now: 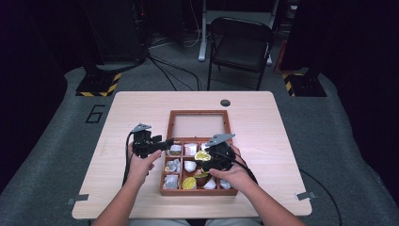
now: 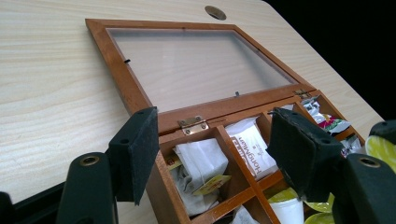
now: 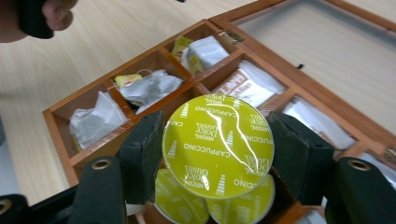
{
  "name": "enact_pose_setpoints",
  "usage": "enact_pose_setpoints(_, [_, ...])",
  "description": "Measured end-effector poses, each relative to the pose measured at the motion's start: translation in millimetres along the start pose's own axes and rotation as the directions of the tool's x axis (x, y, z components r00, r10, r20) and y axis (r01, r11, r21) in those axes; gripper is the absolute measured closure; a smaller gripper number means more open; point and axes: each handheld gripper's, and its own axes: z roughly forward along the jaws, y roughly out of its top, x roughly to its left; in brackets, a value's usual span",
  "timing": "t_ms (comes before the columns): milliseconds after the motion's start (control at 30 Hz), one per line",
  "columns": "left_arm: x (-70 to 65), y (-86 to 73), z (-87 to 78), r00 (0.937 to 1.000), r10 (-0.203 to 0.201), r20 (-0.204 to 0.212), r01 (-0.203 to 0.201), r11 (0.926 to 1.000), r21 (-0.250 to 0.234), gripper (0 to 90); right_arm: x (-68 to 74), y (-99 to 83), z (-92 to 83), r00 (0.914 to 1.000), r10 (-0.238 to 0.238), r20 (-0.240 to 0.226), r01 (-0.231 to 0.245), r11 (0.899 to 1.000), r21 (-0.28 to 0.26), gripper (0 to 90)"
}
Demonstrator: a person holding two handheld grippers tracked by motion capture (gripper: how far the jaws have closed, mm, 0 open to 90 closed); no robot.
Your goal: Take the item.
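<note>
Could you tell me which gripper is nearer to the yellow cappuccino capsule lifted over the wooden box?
The right. The right gripper clamps the yellow cappuccino capsule between its jaws, while the left gripper sits apart at the wooden box's left edge.

Black folding chair (image 1: pixel 241 44) beyond the table (image 1: pixel 141 113), floor cables (image 1: pixel 174 70); hazard-striped stand bases (image 1: pixel 99 84)

The high view looks down from far; both gripper views look closely, from opposite sides, at the wooden box (image 1: pixel 199 188) (image 2: pixel 135 88) (image 3: pixel 60 135).
</note>
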Motion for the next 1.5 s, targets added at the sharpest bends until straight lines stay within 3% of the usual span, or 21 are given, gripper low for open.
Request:
enact_pose_setpoints(200, [3.9, 1.2, -3.4, 0.9999, -0.014, -0.005, 0.014, 0.9998, -0.013, 33.3, -24.5, -4.2, -17.7, 0.9974, 0.026, 0.067, -0.025, 1.000, -0.018, 37.4])
enact_pose_setpoints(533, [5.5, 1.8, -4.6, 0.9998, -0.017, -0.010, 0.017, 0.9997, -0.016, 33.4, -65.4, -16.2, -43.6, 0.9808, 0.103, 0.165, -0.098, 0.994, -0.040, 37.4])
enact_pose_setpoints(900, [9.5, 2.7, -8.0, 0.9993, -0.034, -0.011, 0.034, 0.9991, -0.024, 33.4, -90.5, -25.7, -65.7, 0.9595, 0.148, 0.239, -0.137, 0.989, -0.063, 37.4])
enact_pose_setpoints(1500, [9.4, 2.1, -8.5, 0.9991, -0.039, -0.013, 0.039, 0.9989, -0.028, 33.4, -125.9, -48.9, -82.0, 0.9192, 0.203, 0.337, -0.190, 0.979, -0.073, 37.4])
